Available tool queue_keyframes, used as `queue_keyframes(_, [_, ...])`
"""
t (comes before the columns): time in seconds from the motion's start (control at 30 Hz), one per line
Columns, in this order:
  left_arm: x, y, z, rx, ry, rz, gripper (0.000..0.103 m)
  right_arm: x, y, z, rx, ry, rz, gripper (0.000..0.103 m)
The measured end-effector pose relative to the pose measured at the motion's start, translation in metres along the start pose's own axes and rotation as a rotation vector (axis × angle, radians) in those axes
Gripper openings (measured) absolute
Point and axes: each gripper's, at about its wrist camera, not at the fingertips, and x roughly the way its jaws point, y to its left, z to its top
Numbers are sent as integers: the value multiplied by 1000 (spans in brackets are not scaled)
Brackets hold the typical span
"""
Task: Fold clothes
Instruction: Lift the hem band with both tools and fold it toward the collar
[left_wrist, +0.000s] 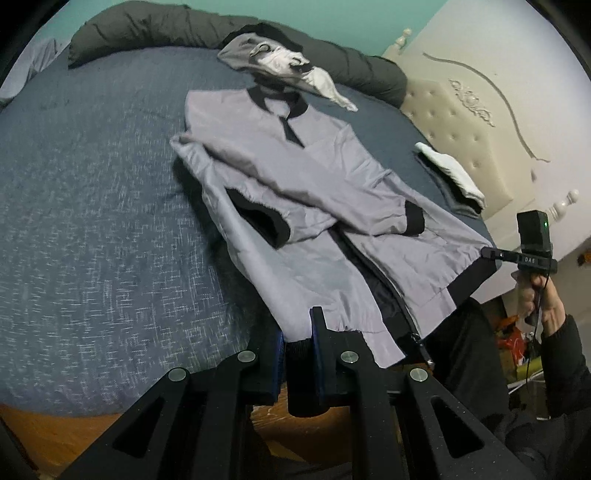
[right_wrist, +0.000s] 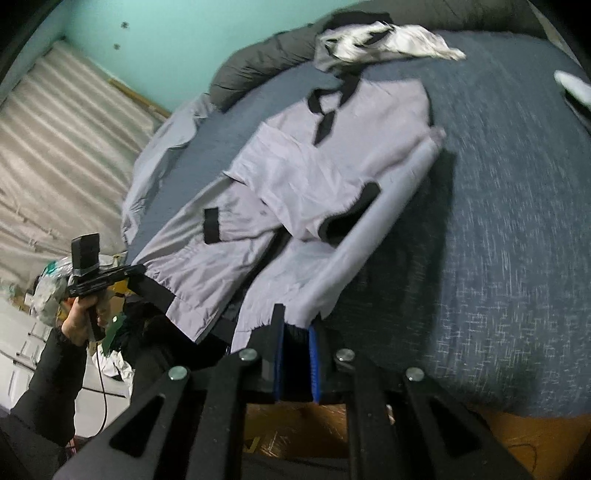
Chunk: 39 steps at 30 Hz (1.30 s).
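A grey jacket (left_wrist: 314, 177) with black cuffs and a black collar lies flat on the bed (left_wrist: 92, 221), front side up, with both sleeves already crossed over its chest. The person stands at the foot of the bed with a tool in each hand. The left gripper (left_wrist: 299, 332) has its fingers squeezed tight on one bottom corner of the jacket, at the black hem band. The right gripper (right_wrist: 295, 328) pinches the other bottom corner the same way, so both are nearly closed with cloth between them. The hem is lifted off the bed while the top of the jacket rests on the blanket. I think this is the step where the bottom gets folded up toward the collar. The next move looks like it needs both hands to go up and forward together, keeping the hem straight and level, and then lay it down near the collar. If one hand runs ahead, the fold could go crooked, or the sleeves could slide out. More clothes (left_wrist: 280, 62) wait in a heap at the far side, and a folded pile (left_wrist: 450, 177) sits off to one edge.
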Motion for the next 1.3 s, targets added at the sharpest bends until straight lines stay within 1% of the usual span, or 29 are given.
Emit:
queue_keyframes(0.27, [-42,-12,-5,54,-49,-3,14,-26,31,-5,-76,-32,37,10])
queue_keyframes(0.4, [-56,-24,-10,72,-64,-14,14,-37,37,-11,-95,-36,48,10])
queue_keyframes(0.53, [-71,-29,-17,89,-82,-31,14,-49,41,-14,-109,-39,55,10])
queue_keyframes(0.63, [-77,-35,-17,100,-90,-40,14,-56,41,-11,-110,-44,57,10])
queue_keyframes(0.77, [-75,-33,-6,102,-92,-48,14,-56,35,3,-99,-45,49,10])
queue_keyframes(0.9, [-71,-33,14,106,-90,-43,14,-50,30,27,-92,-46,50,10])
queue_keyframes(1.07, [-62,-32,56,116,-91,-32,14,-41,23,70,-83,-46,58,10])
queue_keyframes(1.17, [-53,-26,88,113,-89,-24,14,-31,16,103,-75,-41,59,10])
queue_keyframes(1.3, [-33,-8,140,94,-93,-17,14,-14,0,154,-56,-39,51,10])
